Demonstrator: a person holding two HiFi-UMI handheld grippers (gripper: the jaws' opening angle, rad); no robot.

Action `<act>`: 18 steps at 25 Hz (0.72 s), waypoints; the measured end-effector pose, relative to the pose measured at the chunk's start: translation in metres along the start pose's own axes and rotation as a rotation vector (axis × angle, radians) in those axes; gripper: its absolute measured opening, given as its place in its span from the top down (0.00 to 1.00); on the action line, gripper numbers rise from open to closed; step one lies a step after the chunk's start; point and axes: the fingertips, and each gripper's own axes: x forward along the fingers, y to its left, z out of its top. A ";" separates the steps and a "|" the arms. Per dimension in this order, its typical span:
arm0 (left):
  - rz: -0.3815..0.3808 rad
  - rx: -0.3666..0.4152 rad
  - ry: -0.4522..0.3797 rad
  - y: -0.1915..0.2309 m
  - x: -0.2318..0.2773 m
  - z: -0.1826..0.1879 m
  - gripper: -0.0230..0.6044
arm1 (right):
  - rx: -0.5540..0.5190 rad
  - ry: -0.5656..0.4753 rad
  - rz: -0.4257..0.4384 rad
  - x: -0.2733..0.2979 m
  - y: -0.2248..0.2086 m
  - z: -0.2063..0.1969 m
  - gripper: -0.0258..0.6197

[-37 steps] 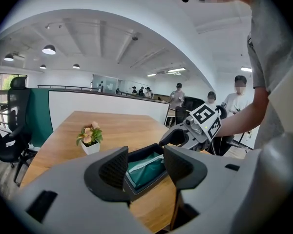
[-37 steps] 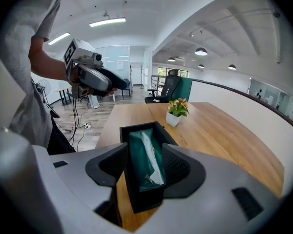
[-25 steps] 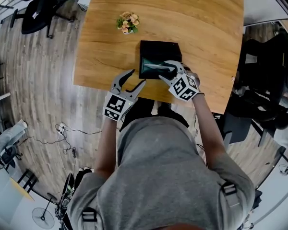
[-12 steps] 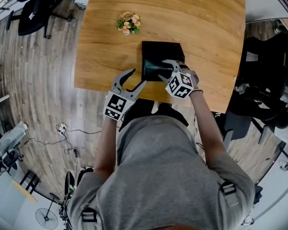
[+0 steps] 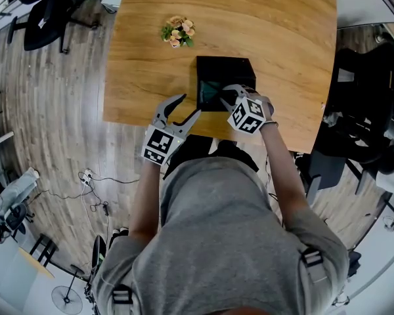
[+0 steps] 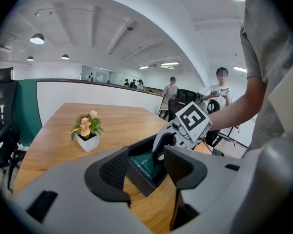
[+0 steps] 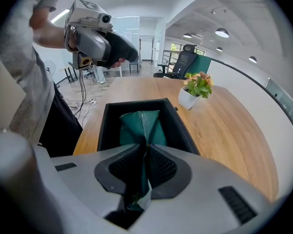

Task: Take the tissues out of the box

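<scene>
A black open box stands near the front edge of the wooden table, with a dark green tissue pack inside. My right gripper reaches down into the box. Its jaws have just been closing, and in the right gripper view the pads pinch a raised fold of the green tissue pack. My left gripper hovers open at the table's front edge, left of the box and apart from it, with nothing between its fingers. In the left gripper view the box and the right gripper show beyond the jaws.
A small white pot of flowers stands on the table behind and to the left of the box. Office chairs and cables are on the wooden floor to the left. Dark chairs stand at the right.
My right gripper has sunk a little into the box and its jaws have closed on the green tissue pack. The left gripper has stayed where it was.
</scene>
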 end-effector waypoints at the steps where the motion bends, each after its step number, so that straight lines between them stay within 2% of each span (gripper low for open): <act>1: -0.001 0.000 0.000 0.001 0.000 0.000 0.60 | 0.004 -0.001 -0.002 0.000 0.000 0.000 0.87; 11: -0.014 0.013 0.004 0.002 -0.001 -0.002 0.60 | 0.006 -0.004 -0.012 0.000 -0.001 0.000 0.94; 18: -0.024 0.025 0.000 0.002 0.000 0.002 0.60 | -0.007 0.004 -0.016 -0.001 -0.001 0.002 0.95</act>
